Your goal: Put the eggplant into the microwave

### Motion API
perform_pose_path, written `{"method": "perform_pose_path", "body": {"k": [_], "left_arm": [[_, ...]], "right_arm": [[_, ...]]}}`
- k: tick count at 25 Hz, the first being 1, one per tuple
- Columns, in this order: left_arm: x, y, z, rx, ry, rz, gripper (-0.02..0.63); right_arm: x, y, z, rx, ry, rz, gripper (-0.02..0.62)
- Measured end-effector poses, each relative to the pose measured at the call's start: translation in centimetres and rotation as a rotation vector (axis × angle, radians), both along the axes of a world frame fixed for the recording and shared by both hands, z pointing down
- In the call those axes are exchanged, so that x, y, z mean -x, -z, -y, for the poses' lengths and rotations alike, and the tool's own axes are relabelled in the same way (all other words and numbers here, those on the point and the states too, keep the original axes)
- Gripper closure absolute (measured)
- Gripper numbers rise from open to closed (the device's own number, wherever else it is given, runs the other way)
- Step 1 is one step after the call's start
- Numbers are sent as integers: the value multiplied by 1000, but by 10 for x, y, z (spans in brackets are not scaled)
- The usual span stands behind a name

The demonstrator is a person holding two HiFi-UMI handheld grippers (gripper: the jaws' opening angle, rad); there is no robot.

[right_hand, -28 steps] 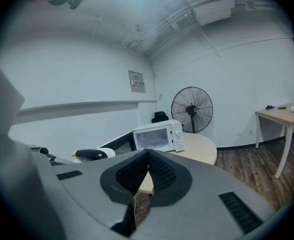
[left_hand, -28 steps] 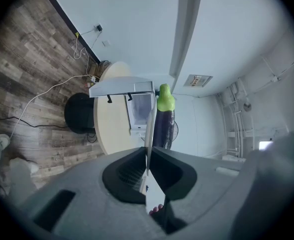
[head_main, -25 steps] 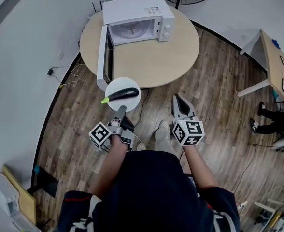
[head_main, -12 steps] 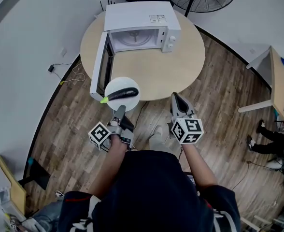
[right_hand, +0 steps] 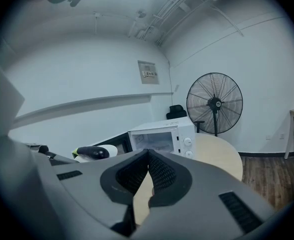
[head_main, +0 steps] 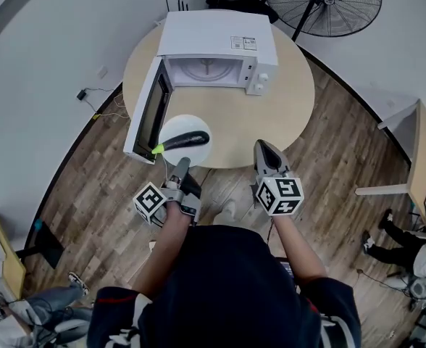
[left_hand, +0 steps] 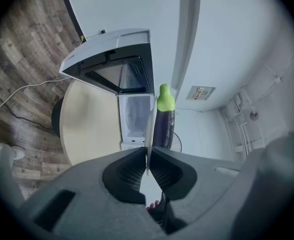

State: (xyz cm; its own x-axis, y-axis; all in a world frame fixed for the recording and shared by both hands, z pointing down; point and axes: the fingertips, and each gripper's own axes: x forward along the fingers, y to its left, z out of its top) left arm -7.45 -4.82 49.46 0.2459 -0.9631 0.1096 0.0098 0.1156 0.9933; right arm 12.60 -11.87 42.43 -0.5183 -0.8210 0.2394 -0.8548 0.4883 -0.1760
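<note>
The left tongs are clamped narrow on the near rim of a white plate, and the eggplant lies on that plate at twelve o'clock from their tips, just beyond them and not touched by them. In the head view the eggplant lies crosswise, its dark body toward three o'clock and its green stalk end toward eight o'clock. The left gripper view shows the plate edge-on between the pads, with the eggplant against its face. The right tongs sit at three o'clock from the plate, well apart from it, their jaws closed together with nothing between them. The plate overlaps the near edge of the round table at about seven o'clock on its rim. The microwave stands on the far half of the table at twelve o'clock from the plate, its cavity facing the person. Its door is swung wide toward seven o'clock and reaches out past the table's edge, just beside the plate at nine o'clock. Between the plate and the cavity the tabletop is bare, as is the table's whole three o'clock side. The wooden floor lies open around the near edge. There are one eggplant, one plate, one microwave, one round table and two tongs, plus one standing fan at one o'clock beyond the table.
</note>
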Motion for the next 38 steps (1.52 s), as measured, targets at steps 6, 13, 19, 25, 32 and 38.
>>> {"method": "perform_pose_path", "body": {"k": [6,13,19,25,32,38], "left_arm": [[-17,-3,20,4,44,14,578],[-31,-7,27,29,72,34,578],[-28,-13,31,51,97,31,578],[-24,-23,51,67,90,16,578],[-15,-27,93,60,32,25,578],[-7,-39,131,56,-18,34,578]], "right_arm": [[-14,-8,31,30,42,34,583],[-22,-10,52,22,78,60,583],[-15,-15,60,38,109,59,584],[-10,-17,70,28,118,30,583],[0,-23,102,42,91,25,583],[11,-29,127,58,64,13,584]]}}
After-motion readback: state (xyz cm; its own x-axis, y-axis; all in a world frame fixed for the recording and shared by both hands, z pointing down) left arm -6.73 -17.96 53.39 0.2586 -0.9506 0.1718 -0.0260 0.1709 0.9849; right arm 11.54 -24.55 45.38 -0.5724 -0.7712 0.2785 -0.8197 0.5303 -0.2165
